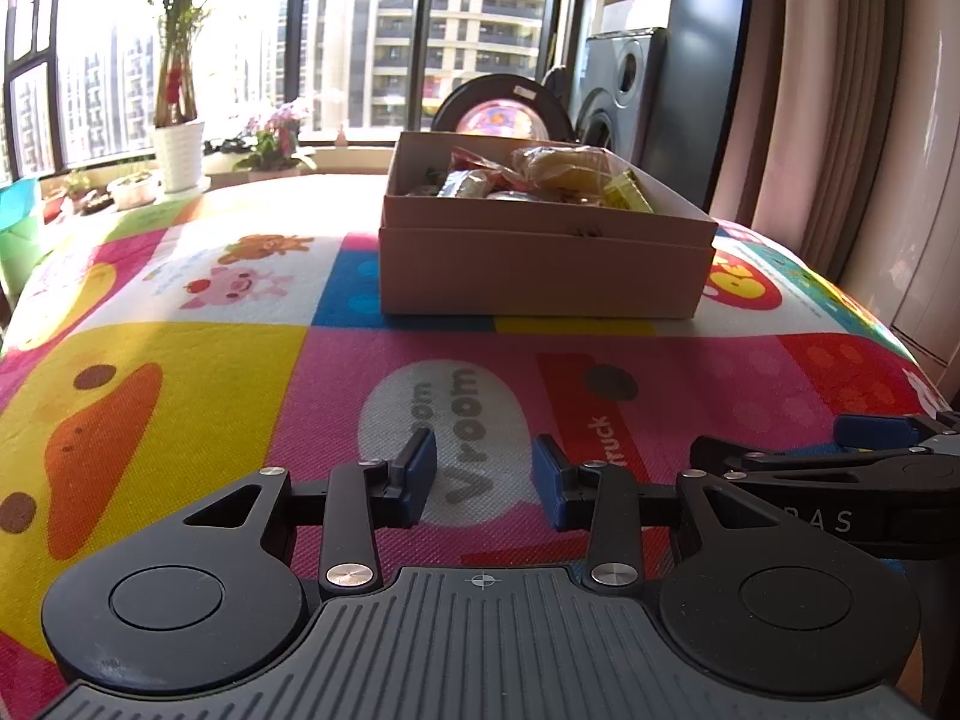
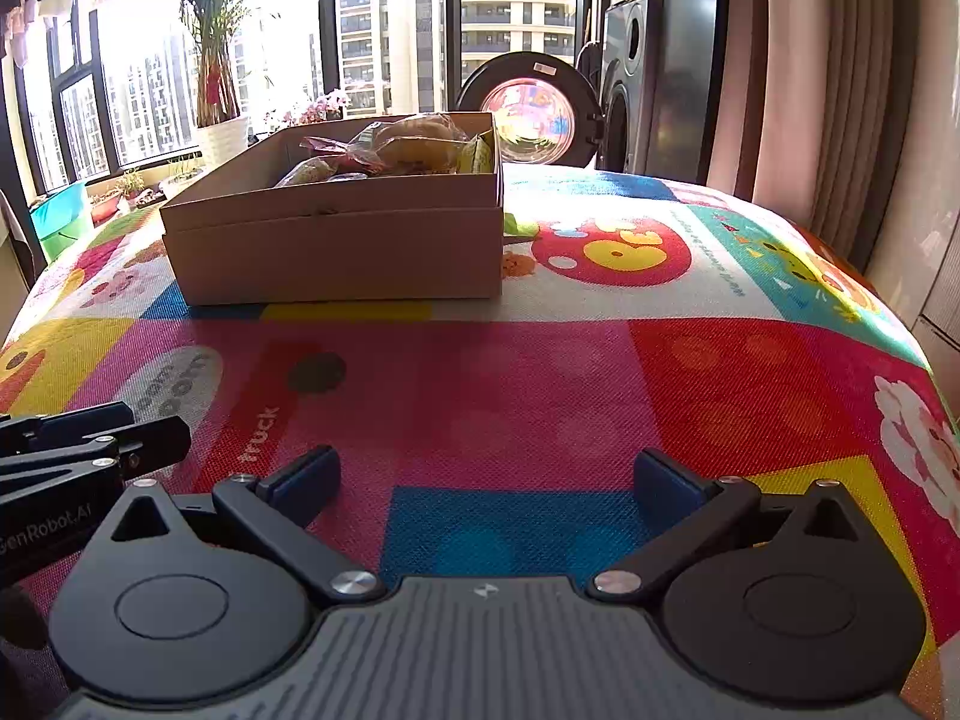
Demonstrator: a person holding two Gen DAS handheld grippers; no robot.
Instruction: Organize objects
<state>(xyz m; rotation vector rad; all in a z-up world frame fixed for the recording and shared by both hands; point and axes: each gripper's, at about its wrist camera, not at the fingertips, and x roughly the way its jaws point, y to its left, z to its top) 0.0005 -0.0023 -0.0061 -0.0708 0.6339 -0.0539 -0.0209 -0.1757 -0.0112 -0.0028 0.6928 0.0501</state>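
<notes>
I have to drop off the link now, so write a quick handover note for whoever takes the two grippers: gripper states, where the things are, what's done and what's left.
Left gripper: open, empty, over the colourful mat.
Right gripper: open wider, empty, beside the left one.
Cardboard box: on the mat ahead of both grippers, holding bagged snacks and small packets.
Done: no loose items visible on the mat in either view; everything visible sits in the box.
Left: nothing obvious outside the box; check inside it and beyond the camera views.
</notes>
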